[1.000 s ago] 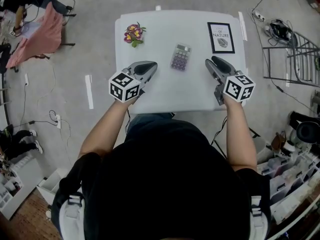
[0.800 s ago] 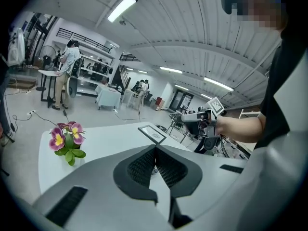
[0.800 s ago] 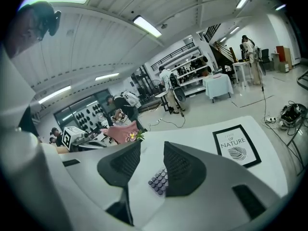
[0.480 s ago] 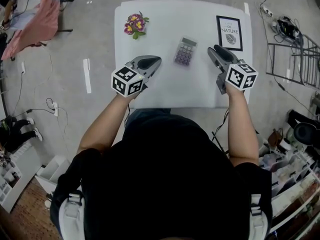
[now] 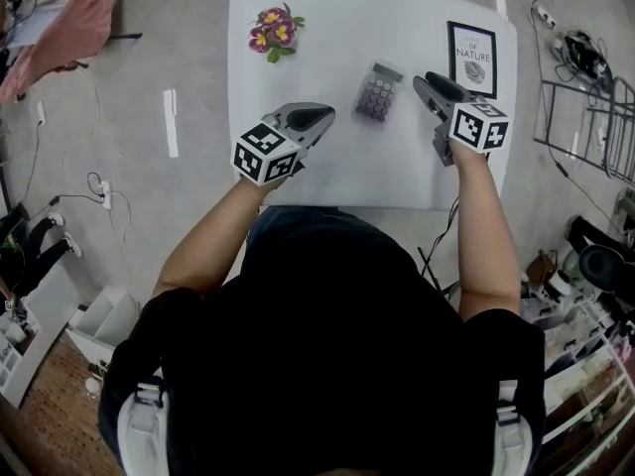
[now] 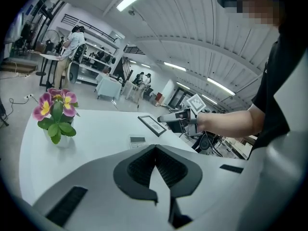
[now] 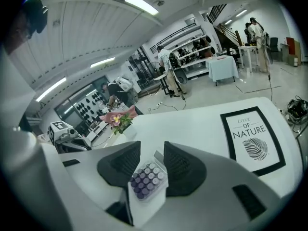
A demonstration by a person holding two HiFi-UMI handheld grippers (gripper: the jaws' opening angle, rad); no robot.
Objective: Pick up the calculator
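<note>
The flat grey plastic calculator with purple keys (image 5: 379,91) lay near the middle of the white rectangular table (image 5: 347,178). The right gripper (image 5: 425,81) held its black ribbed fingers (image 7: 180,170) spread apart, pinching nothing. The calculator sat just off their tips at about nine o'clock and showed through the gap in the right gripper view. The left gripper (image 5: 322,115) had its fingertips pressed together on nothing, with the calculator well apart at its two o'clock.

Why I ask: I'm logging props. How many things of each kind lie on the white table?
Grey calculator with purple keys: 1
Bunch of pink and yellow flowers with green leaves: 1
Black-framed print: 1
Total: 3
</note>
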